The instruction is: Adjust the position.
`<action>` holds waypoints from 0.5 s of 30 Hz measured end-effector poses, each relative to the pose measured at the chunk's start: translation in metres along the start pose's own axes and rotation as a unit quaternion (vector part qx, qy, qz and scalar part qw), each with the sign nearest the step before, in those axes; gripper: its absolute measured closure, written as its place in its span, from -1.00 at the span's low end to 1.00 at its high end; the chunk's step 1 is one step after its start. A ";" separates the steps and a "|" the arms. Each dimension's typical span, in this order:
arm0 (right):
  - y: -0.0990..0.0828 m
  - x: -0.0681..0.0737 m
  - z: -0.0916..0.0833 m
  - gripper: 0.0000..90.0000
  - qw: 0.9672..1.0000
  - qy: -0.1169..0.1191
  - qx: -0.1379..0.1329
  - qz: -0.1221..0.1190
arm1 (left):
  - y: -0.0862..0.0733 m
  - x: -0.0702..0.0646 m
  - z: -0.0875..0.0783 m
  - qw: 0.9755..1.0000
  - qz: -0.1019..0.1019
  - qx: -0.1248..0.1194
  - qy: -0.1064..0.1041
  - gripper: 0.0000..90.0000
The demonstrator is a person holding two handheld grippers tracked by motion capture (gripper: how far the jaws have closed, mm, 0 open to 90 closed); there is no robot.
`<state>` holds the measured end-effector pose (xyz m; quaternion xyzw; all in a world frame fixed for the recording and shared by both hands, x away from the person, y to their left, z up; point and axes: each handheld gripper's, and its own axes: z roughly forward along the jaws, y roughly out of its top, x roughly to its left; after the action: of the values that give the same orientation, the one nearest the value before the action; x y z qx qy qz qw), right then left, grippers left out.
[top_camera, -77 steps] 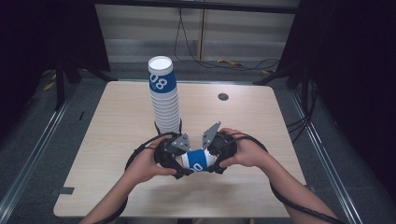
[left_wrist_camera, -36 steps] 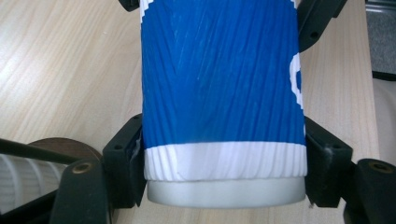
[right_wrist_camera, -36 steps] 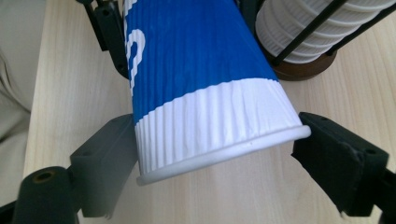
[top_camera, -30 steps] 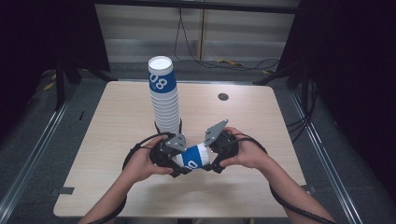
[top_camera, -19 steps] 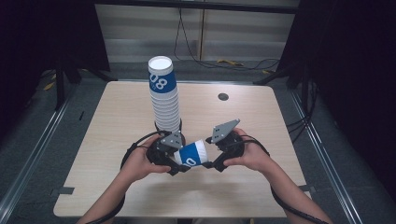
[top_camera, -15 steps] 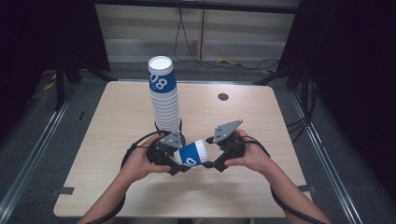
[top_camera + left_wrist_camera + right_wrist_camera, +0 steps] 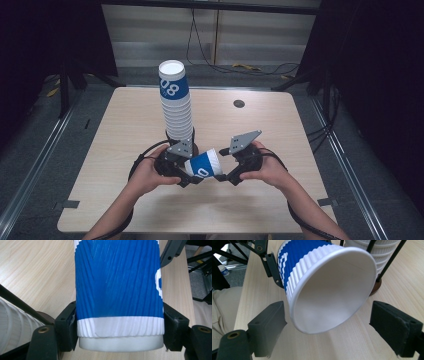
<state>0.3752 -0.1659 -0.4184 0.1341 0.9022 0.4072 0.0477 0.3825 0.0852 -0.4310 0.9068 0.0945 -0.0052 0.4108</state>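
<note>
High view overlooks table (image 7: 125, 150); both gripper views close, share paper cup (image 7: 117, 290).

Between the black jaws of my left gripper (image 7: 186, 172) I hold a ribbed paper cup (image 7: 204, 164), deep blue with white numerals, a white band at its base and a plain white inside. My right gripper (image 7: 231, 176), black with a grey plate, faces its white mouth. Beyond both rises a white cup stack (image 7: 177, 107), topped blue, on a pale wood-grain table (image 7: 280, 125).
</note>
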 end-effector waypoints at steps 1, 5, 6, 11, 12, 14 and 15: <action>0.000 0.000 0.000 -0.73 1.000 0.000 0.000 0.000 | 0.000 0.000 0.000 1.000 0.001 0.000 -0.002 -0.36; 0.000 0.000 0.000 -0.73 1.000 -0.003 0.000 -0.001 | -0.001 0.000 0.001 1.000 0.002 -0.004 -0.005 -0.36; 0.000 0.000 0.000 -0.73 1.000 -0.003 -0.002 -0.001 | -0.001 -0.001 0.001 1.000 0.002 -0.004 -0.007 -0.36; 0.001 -0.001 -0.001 -0.73 1.000 0.001 -0.012 0.001 | -0.001 0.000 0.001 1.000 -0.003 -0.017 -0.015 -0.36; 0.001 -0.001 -0.001 -0.73 1.000 0.003 -0.014 0.001 | -0.001 -0.001 0.001 1.000 -0.003 -0.017 -0.016 -0.36; 0.001 0.000 0.000 -0.74 1.000 0.007 -0.016 -0.004 | -0.001 -0.001 0.001 1.000 -0.001 -0.020 -0.018 -0.36; 0.001 0.000 0.000 -0.74 1.000 0.009 -0.014 -0.003 | -0.001 -0.001 0.001 1.000 0.000 -0.020 -0.018 -0.36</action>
<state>0.3758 -0.1654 -0.4176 0.1273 0.8970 0.4211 0.0425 0.3811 0.0847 -0.4328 0.8983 0.0873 -0.0196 0.4303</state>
